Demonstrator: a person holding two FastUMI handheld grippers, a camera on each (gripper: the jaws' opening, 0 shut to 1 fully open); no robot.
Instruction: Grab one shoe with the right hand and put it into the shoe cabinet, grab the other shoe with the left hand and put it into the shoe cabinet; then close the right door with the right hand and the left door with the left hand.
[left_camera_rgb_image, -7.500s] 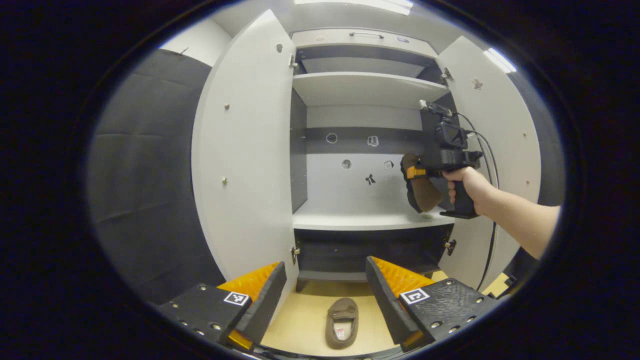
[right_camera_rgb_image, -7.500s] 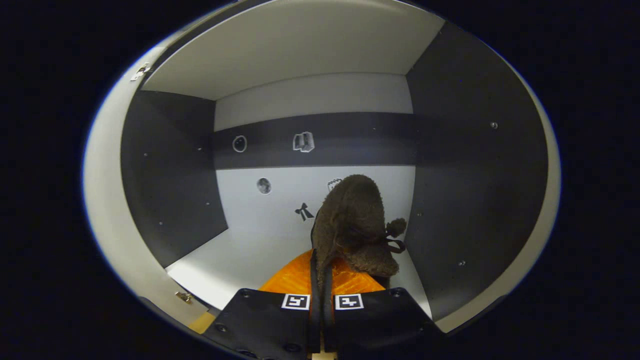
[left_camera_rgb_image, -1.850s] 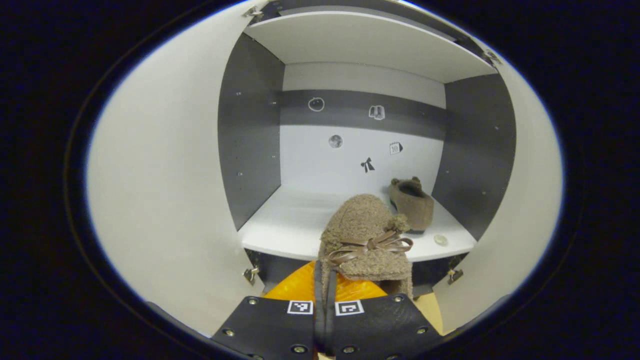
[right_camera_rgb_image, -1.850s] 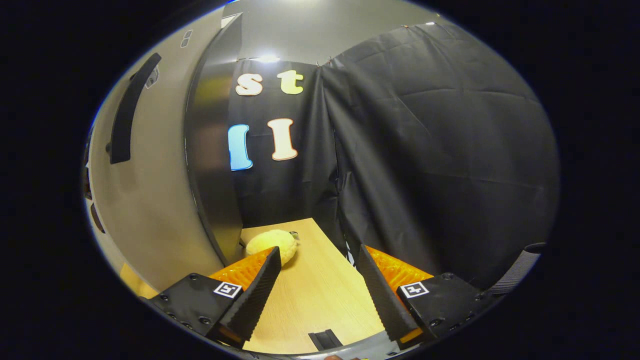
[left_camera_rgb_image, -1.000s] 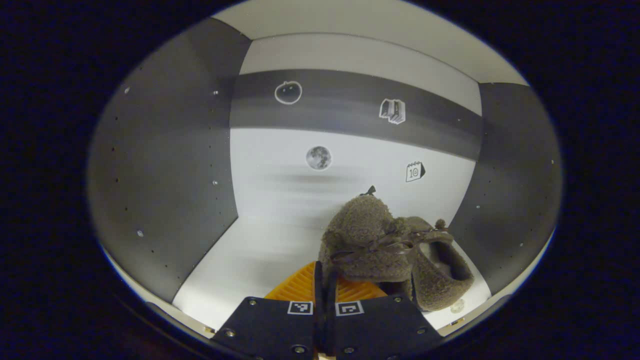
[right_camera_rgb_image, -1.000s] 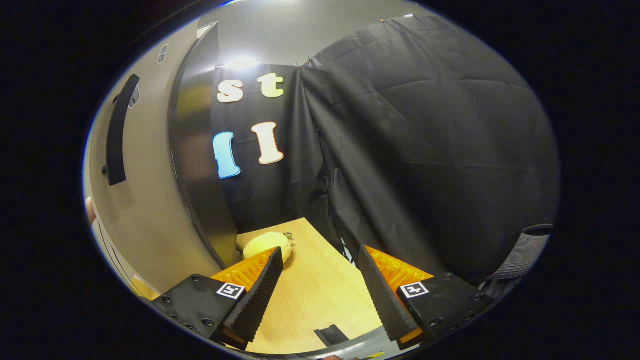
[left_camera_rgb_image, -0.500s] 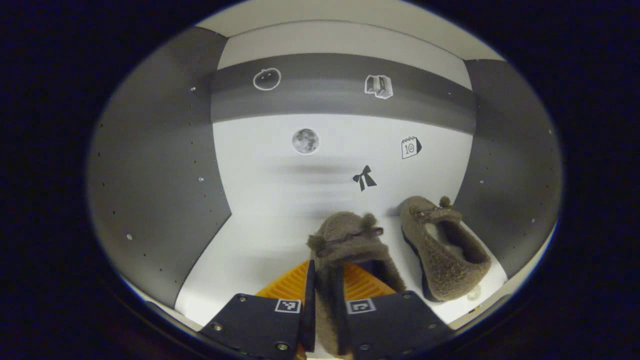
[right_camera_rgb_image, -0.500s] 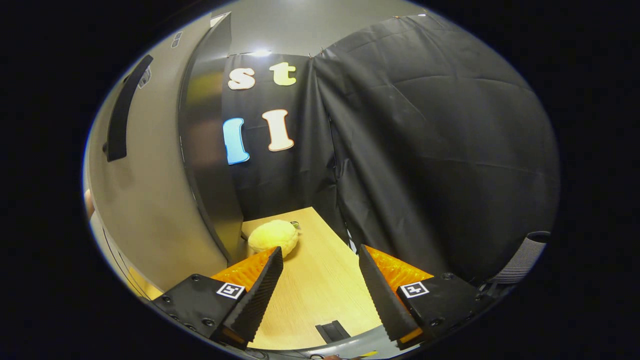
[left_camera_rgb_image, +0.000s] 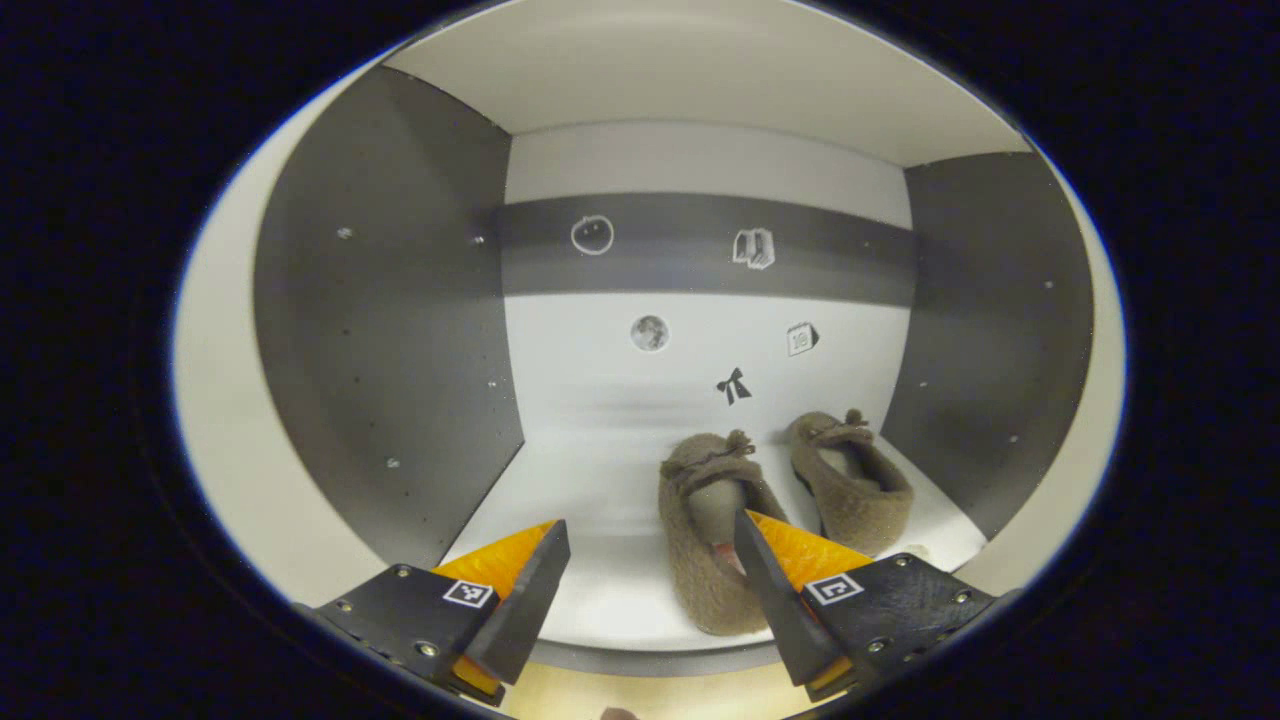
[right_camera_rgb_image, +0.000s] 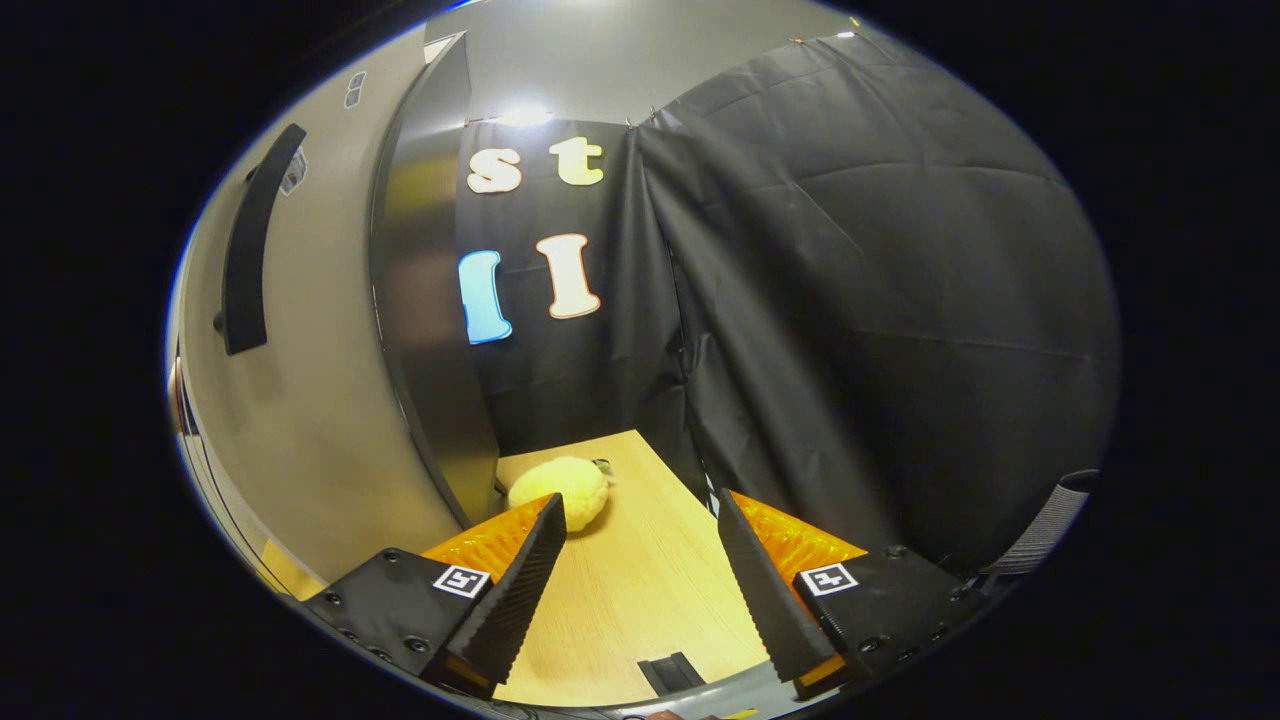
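Shoes are sitting side by side on the cabinet shelf (left_camera_rgb_image: 560, 490), toes toward the back wall: the near shoe (left_camera_rgb_image: 708, 530) just ahead of my left gripper (left_camera_rgb_image: 650, 585), the far shoe (left_camera_rgb_image: 850, 480) just beside it toward the right wall, the two close enough that I cannot tell whether they are touching. I am holding the left gripper's fingers wide apart and clear of the near shoe, since its job of placing is done and a pinched heel would only drag the shoe back out. Half a second ago those fingers were still clamped on that heel; now they are parted. My right gripper (right_camera_rgb_image: 640, 575) is waiting, fingers apart and empty, outside beside the right door (right_camera_rgb_image: 300, 400), whose handle (right_camera_rgb_image: 250, 240) I am judging to be its next target.
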